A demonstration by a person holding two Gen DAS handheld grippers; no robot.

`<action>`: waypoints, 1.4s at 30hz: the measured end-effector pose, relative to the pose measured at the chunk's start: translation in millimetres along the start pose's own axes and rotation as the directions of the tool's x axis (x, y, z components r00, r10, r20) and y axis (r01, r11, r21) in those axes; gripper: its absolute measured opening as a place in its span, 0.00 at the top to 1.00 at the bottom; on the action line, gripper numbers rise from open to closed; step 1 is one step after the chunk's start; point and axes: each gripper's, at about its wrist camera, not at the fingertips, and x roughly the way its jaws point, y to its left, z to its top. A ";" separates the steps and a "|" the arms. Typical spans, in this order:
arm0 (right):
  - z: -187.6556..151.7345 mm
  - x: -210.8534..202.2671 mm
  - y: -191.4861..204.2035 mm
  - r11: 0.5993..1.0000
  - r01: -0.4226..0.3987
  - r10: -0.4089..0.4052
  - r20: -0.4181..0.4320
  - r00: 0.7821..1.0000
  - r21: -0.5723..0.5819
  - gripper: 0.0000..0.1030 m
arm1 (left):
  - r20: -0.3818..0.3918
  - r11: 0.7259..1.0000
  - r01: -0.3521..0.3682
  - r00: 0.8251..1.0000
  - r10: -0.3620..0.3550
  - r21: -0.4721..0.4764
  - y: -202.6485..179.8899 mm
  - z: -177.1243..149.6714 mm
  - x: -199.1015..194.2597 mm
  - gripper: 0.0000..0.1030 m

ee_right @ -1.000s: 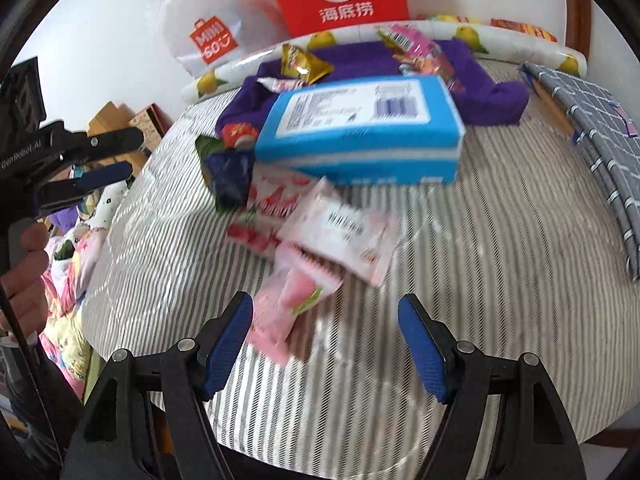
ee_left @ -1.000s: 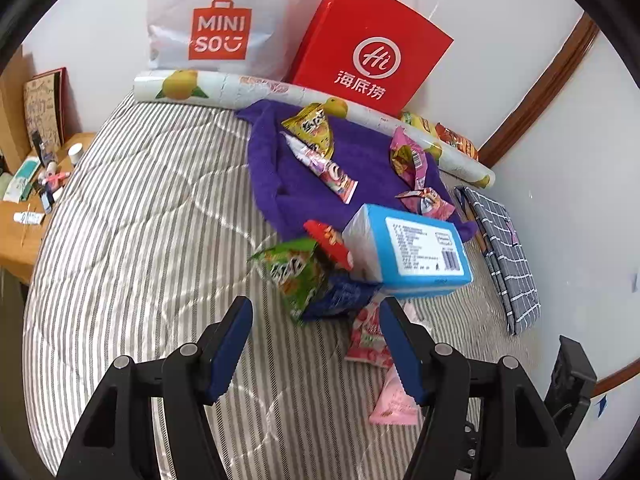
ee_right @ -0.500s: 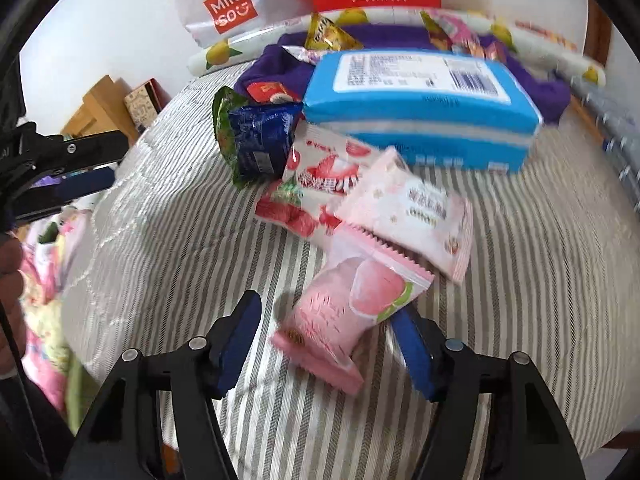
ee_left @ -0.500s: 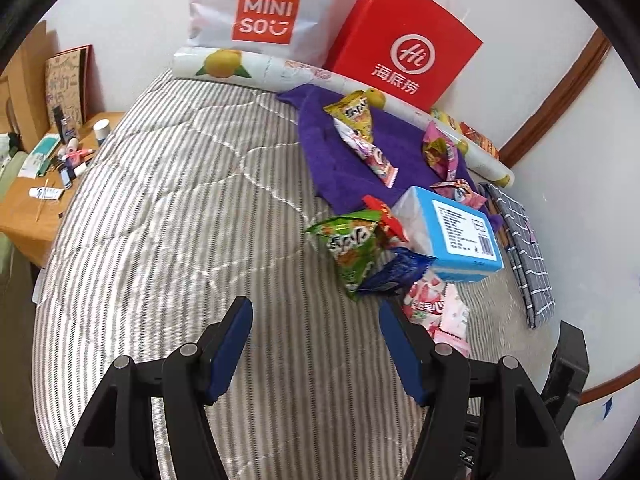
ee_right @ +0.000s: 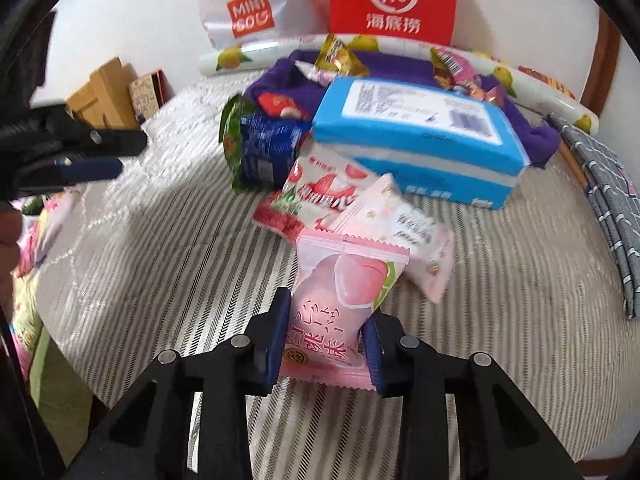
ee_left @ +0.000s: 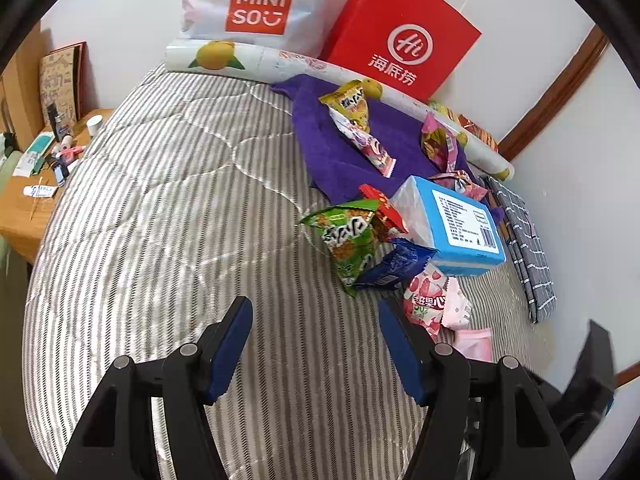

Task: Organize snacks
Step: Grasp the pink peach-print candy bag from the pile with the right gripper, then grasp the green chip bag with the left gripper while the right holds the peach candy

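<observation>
1. White walls enclose the room; a brown wooden trim runs diagonally at 2 o'clock.
2. A bed with a grey-striped quilted cover fills the centre.
3. A wooden side table stands at 9 o'clock, cluttered with small toiletries.

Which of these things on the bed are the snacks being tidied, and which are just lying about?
Snacks: pink peach packet in the right gripper, strawberry packet, green packet, blue packet.
Lying about: red bag, Miniso bag, checked cloth.
</observation>
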 end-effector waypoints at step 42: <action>28.8 -11.1 -112.4 0.972 0.119 -0.134 0.060 0.989 0.202 0.66 | -0.027 0.977 0.167 0.985 -0.172 -0.130 16.1 39.6 64.0 0.69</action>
